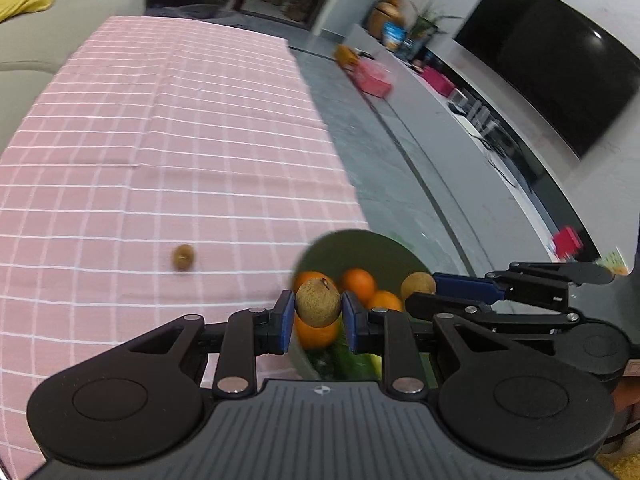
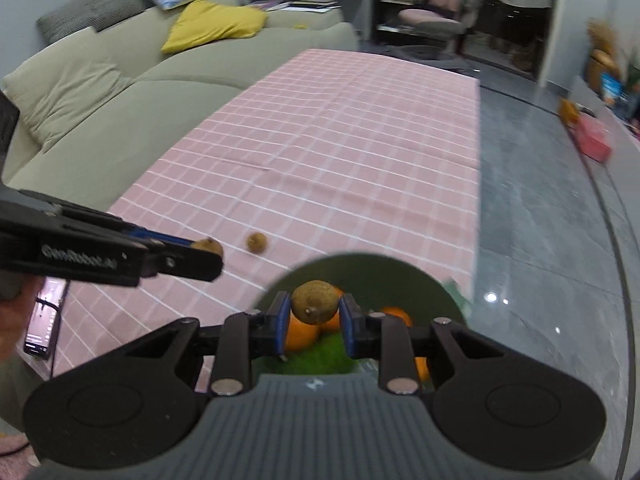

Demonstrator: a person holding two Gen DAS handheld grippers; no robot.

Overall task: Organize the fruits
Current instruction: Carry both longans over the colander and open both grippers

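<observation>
A: Right, where do the fruits stand?

B: Two small brown fruits are held. The left hand-held gripper (image 1: 319, 308) is clamped on one brown fruit (image 1: 318, 303), low in the centre of the left wrist view, and the right hand-held gripper (image 2: 314, 309) is clamped on another brown fruit (image 2: 314, 302), low centre of the right wrist view. Both hang over the green bowl (image 2: 384, 270), which already holds oranges (image 1: 358, 282).

A: Anything left out?

B: One loose brown fruit (image 1: 183, 257) lies on the pink checked cloth of the worktop (image 1: 160, 140), left of the bowl and apart from it.

A: So which step is this?

B: I judge it to be the carry to the bowl, with the drop not yet made. Next, each fruit needs to come low over the oranges before the jaws part, so it settles rather than bounces out. The two grippers are close together, so releasing one at a time looks safer.
</observation>
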